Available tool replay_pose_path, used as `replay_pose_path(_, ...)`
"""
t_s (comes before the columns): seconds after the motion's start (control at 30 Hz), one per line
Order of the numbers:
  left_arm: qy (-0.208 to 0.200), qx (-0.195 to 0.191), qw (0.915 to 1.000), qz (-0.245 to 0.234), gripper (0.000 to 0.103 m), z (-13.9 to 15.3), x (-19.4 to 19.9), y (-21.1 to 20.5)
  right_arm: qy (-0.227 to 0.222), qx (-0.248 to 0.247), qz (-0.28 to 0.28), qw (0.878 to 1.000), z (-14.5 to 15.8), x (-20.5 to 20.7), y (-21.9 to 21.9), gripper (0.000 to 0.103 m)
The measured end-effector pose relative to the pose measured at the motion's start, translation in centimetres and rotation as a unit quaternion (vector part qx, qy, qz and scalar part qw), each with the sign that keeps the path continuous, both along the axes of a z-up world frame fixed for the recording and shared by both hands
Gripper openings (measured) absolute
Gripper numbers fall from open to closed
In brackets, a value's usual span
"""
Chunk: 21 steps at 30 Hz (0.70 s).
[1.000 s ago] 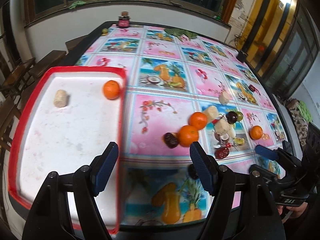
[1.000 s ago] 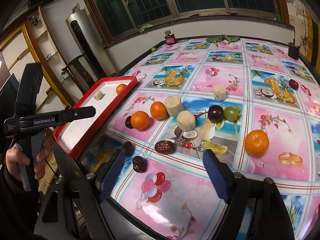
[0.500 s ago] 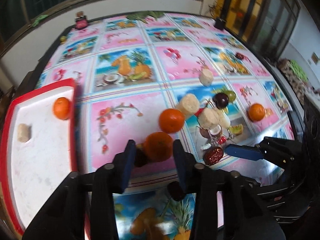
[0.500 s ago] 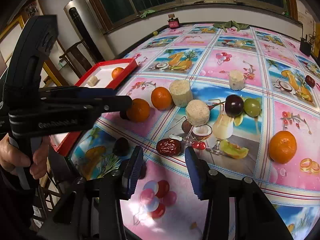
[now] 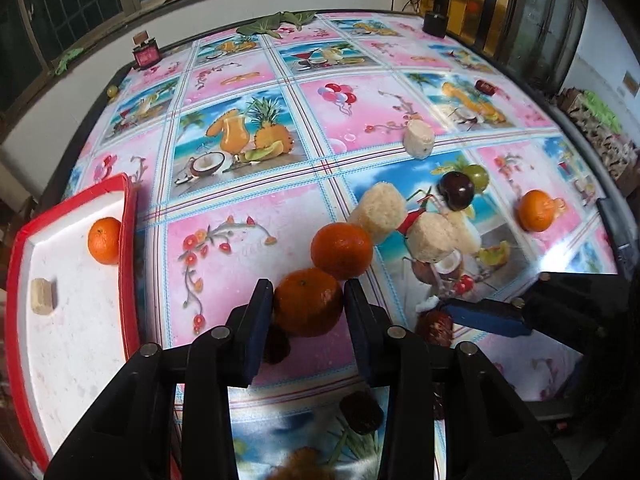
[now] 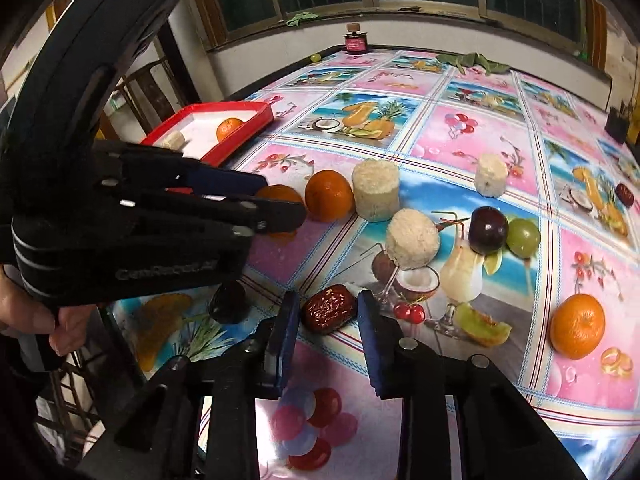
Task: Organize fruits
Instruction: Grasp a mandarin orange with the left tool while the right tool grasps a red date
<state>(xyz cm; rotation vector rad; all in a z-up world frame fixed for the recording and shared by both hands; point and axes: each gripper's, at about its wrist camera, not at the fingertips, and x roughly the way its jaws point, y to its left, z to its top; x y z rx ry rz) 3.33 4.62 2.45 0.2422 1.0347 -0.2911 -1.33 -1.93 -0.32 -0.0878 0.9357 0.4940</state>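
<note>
My left gripper (image 5: 306, 308) is shut on an orange (image 5: 308, 302) on the table; its pads press both sides. A second orange (image 5: 342, 250) sits just beyond it. The red tray (image 5: 128, 256) at the left holds an orange (image 5: 104, 240) and a pale chunk (image 5: 42, 296). My right gripper (image 6: 328, 314) has its pads on either side of a red date (image 6: 329, 309) lying on the cloth, with small gaps showing. In the right wrist view the left gripper (image 6: 280, 208) hides most of its orange (image 6: 280, 194).
Pale cylindrical chunks (image 6: 376, 190), a dark plum (image 6: 488, 230), a green grape (image 6: 524, 236), another orange (image 6: 578, 326) and dark dates (image 6: 230, 302) lie scattered on the table. A small jar (image 6: 356, 42) stands at the far edge. Chairs stand beyond the tray.
Both grippers moved forward and closed in. The left one went from wide open near the tray to gripping the nearer orange. The right one narrowed around the red date.
</note>
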Motion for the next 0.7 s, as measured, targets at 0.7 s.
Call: replay_pose_path(0.7,-0.033,-0.05,0.9973,0.042,0.033,3.2,-0.9,1.3,-0.021,0.005,0.011,1.0,1.8,-0.8,0.2,0.03)
